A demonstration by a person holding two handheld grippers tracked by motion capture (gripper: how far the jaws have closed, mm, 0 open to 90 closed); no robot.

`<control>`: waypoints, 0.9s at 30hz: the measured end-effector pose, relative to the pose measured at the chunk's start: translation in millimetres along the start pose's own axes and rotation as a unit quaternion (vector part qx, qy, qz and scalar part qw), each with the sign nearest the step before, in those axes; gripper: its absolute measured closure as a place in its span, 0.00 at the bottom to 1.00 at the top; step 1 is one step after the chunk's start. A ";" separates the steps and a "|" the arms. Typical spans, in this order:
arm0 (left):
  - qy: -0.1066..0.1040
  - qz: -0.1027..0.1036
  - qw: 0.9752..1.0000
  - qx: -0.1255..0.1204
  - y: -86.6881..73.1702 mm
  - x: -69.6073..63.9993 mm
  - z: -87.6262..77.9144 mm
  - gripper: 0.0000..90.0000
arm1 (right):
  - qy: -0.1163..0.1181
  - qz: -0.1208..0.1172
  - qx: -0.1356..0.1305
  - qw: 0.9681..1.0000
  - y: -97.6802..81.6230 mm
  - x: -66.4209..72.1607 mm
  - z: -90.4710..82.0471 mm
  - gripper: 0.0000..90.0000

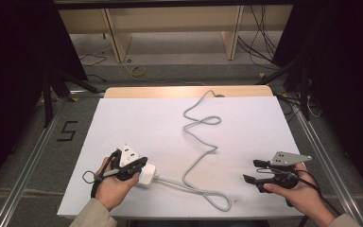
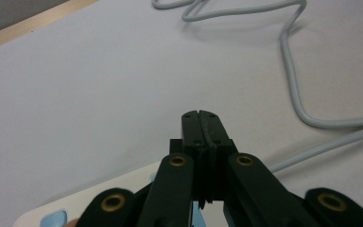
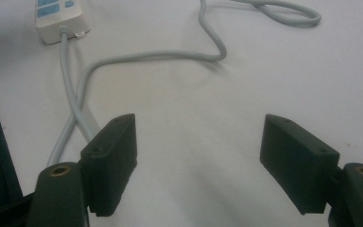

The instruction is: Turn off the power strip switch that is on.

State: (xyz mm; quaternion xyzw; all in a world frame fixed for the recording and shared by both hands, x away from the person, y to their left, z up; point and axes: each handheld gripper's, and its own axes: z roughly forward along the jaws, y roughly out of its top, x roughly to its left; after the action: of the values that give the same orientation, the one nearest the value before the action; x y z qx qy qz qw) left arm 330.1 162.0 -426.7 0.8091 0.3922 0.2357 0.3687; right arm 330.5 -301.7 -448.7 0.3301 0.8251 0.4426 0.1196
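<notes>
High view: the left gripper (image 1: 139, 165) sits at about seven o'clock on the white tabletop (image 1: 137, 123), jaws pressed fully together with nothing between them — right over the white power strip (image 1: 146, 176). Its grey cord (image 1: 199, 156) snakes off toward twelve o'clock. Over at four o'clock the right gripper (image 1: 254, 171) hovers, jaws spread wide and empty — well apart from the strip.

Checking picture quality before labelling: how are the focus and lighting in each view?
High view: white table evenly lit, surroundings dark. Left gripper view: shut left hand-held gripper soft, cable fairly clear. Right gripper view: open right hand-held gripper slightly blurred, power strip recognisable.
</notes>
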 end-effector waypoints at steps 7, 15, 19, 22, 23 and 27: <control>0.004 -0.003 1.000 0.006 -1.3 3.3 -0.1 1.00 | 0.001 0.001 0.000 1.000 -0.2 -0.2 0.2 0.32; 0.008 -0.005 1.000 0.012 -2.0 3.4 0.0 1.00 | -0.001 0.001 0.002 1.000 -0.2 0.2 -0.5 0.32; 0.010 -0.007 1.000 0.015 -2.6 4.4 -0.3 1.00 | 0.000 0.003 0.002 1.000 -0.2 0.9 -0.4 0.32; 0.012 -0.007 1.000 0.017 -3.2 4.9 -0.3 1.00 | 0.000 0.002 0.002 1.000 -0.4 0.8 -0.8 0.32; 0.012 -0.007 1.000 0.018 -3.4 4.9 0.0 1.00 | -0.001 0.001 0.002 1.000 -0.5 0.5 -1.1 0.32; 0.013 -0.007 1.000 0.019 -3.3 4.7 -0.6 1.00 | -0.001 0.001 0.002 1.000 -0.4 0.4 -0.8 0.32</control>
State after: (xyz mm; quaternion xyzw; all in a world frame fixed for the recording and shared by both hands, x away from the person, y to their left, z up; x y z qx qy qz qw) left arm 330.9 167.4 -428.5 0.8100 0.4071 0.2361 0.3500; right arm 329.6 -302.2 -448.6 0.3315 0.8257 0.4406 0.1192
